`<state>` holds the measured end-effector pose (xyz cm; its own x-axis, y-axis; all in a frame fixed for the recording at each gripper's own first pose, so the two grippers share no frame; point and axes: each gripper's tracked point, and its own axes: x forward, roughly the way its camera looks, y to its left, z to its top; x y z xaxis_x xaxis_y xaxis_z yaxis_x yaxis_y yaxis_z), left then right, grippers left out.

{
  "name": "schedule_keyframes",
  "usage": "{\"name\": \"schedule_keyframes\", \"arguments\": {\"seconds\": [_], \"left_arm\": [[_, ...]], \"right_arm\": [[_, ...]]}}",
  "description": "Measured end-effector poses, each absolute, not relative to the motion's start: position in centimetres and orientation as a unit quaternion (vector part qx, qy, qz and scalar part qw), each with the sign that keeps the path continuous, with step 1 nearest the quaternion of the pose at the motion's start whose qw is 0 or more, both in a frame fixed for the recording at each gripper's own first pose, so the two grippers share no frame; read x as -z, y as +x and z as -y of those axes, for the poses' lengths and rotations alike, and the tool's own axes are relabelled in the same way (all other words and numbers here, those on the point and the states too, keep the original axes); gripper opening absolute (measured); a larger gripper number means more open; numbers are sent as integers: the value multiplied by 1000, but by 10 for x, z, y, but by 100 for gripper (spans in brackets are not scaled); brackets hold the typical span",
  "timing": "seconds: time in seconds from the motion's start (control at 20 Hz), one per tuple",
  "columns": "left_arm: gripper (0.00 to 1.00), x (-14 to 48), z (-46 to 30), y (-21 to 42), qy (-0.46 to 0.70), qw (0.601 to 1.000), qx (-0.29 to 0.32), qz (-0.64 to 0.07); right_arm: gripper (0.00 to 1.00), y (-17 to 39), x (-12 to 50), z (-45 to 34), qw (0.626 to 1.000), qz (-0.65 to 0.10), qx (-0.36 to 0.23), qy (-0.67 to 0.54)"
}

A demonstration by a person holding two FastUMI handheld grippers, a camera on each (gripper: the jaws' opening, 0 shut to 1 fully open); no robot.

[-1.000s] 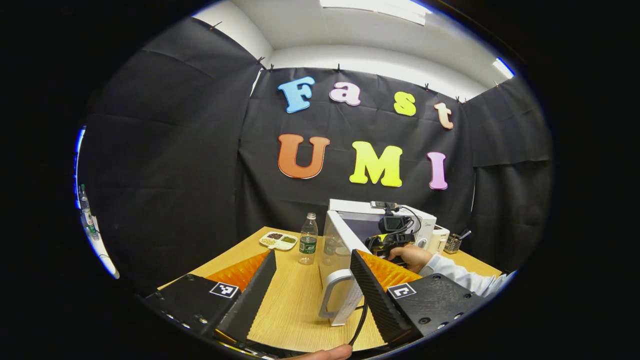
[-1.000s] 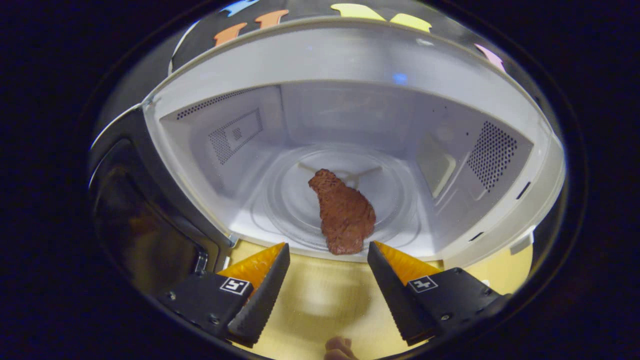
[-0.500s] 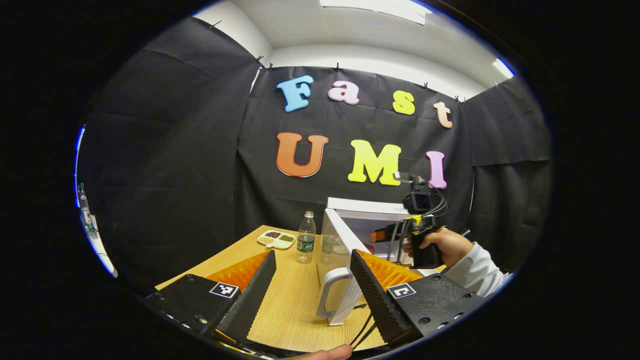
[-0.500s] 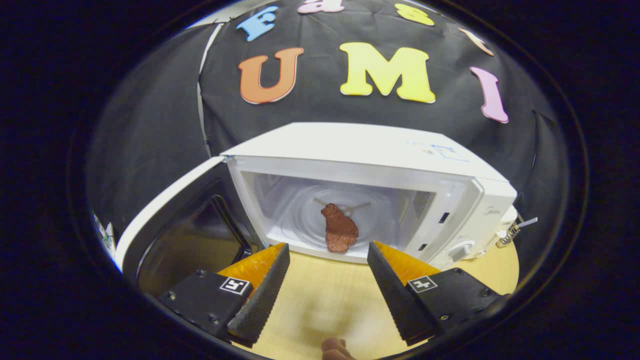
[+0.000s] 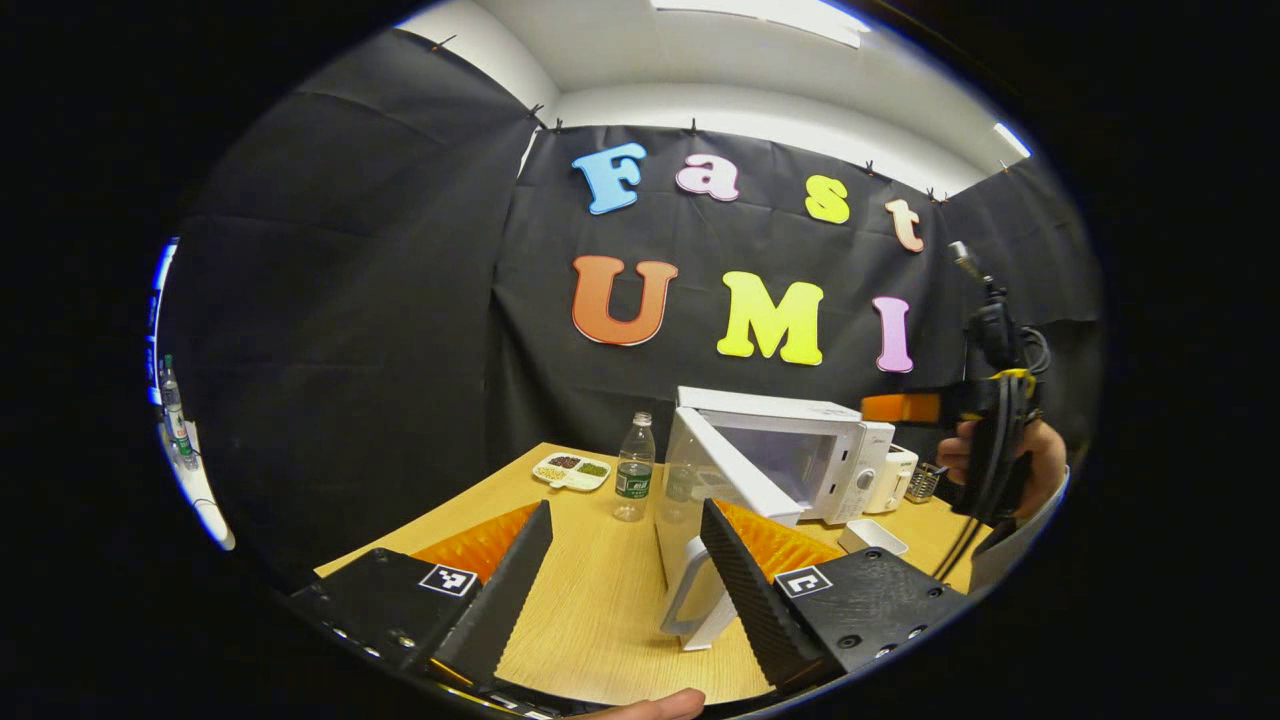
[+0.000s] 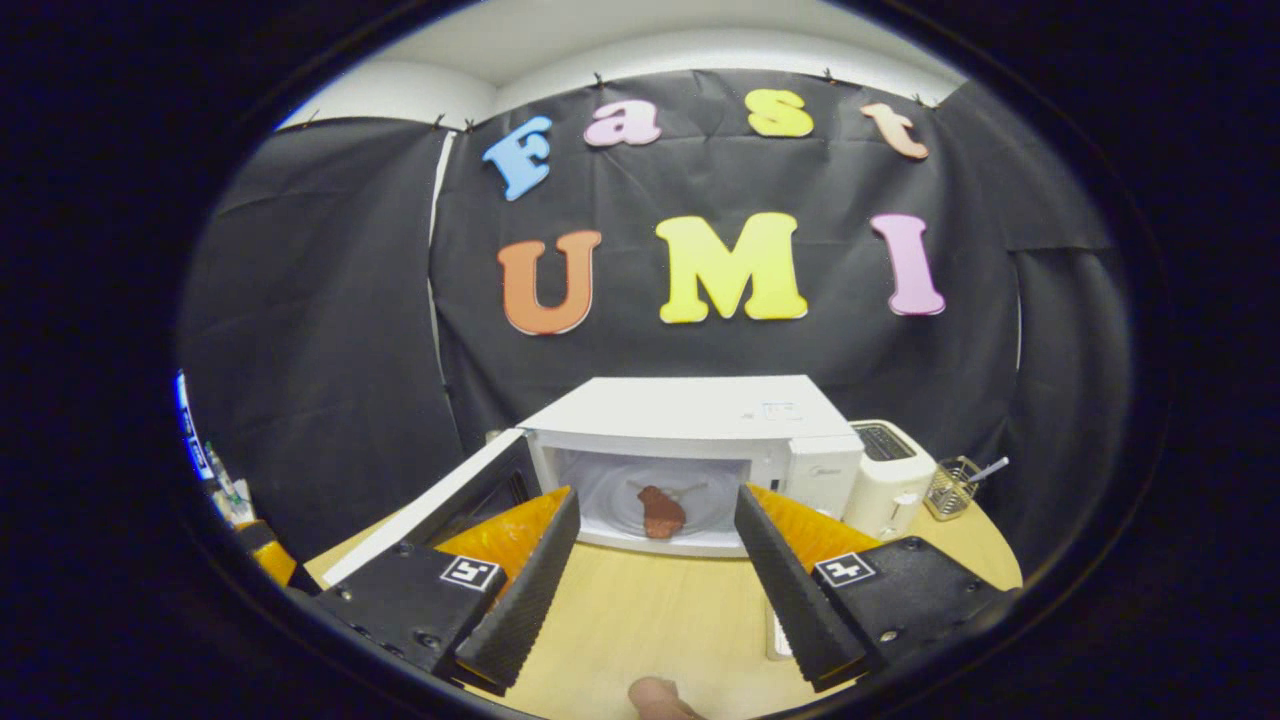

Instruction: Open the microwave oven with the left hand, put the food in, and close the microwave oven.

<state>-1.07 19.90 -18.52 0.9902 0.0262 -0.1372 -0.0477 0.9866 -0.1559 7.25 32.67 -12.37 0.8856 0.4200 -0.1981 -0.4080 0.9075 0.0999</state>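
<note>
The white microwave (image 6: 700, 410) stands with its door (image 6: 440, 505) swung open to the left. A brown piece of food (image 6: 660, 512) lies on the glass turntable inside. My right gripper (image 6: 656, 525) is open and empty, held back from the opening above the table. In the left gripper view the microwave (image 5: 800, 450) is ahead on the right, and the door's white handle (image 5: 690, 600) is partly hidden behind my left gripper's right finger. The left gripper (image 5: 626, 515) is open with nothing between its fingers. A hand holds the right gripper (image 5: 885, 408) high at the right.
On the wooden table (image 5: 590, 610) stand a plastic bottle (image 5: 633, 468) and a divided plate (image 5: 570, 470) left of the door. A white toaster (image 6: 890, 475) and a wire utensil basket (image 6: 960, 475) sit right of the microwave. A small white tray (image 5: 872, 537) lies in front.
My right gripper has drawn back and risen away from the microwave cavity, open throughout. The food stays on the turntable. My left gripper has shifted slightly beside the open door.
</note>
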Motion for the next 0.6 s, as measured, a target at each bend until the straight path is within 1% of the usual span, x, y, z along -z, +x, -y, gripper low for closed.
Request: {"name": "schedule_keyframes", "arguments": {"seconds": [0.2, 0.25, 0.3, 0.35, 0.4, 0.45, 0.5, 0.55, 0.6], "left_arm": [[93, 212, -211, 4, -76, 993, -24, -86], [82, 217, -211, 6, -68, 994, -23, -86], [82, 221, -212, 11, -61, 994, -23, -86], [93, 224, -213, 15, -57, 995, -23, -80], [92, 225, -210, 18, -56, 995, -17, -76], [89, 229, -207, 19, -56, 995, -13, -75], [76, 229, -205, 22, -54, 996, -9, -69], [75, 231, -204, 24, -48, 997, -4, -63], [84, 236, -202, 29, -45, 997, 0, -65]], "right_arm": [[99, 34, 91, -276, 978, -53, -202, 29], [99, 25, 83, -266, 979, -39, -200, 26], [99, 16, 75, -255, 980, -25, -198, 24], [99, 8, 68, -245, 980, -12, -196, 24], [99, 0, 63, -236, 980, -2, -195, 23], [99, -7, 57, -230, 981, 8, -195, 22], [99, -14, 52, -222, 981, 16, -195, 19], [99, -21, 47, -214, 981, 26, -192, 18], [99, -27, 43, -207, 981, 35, -190, 12]]}}
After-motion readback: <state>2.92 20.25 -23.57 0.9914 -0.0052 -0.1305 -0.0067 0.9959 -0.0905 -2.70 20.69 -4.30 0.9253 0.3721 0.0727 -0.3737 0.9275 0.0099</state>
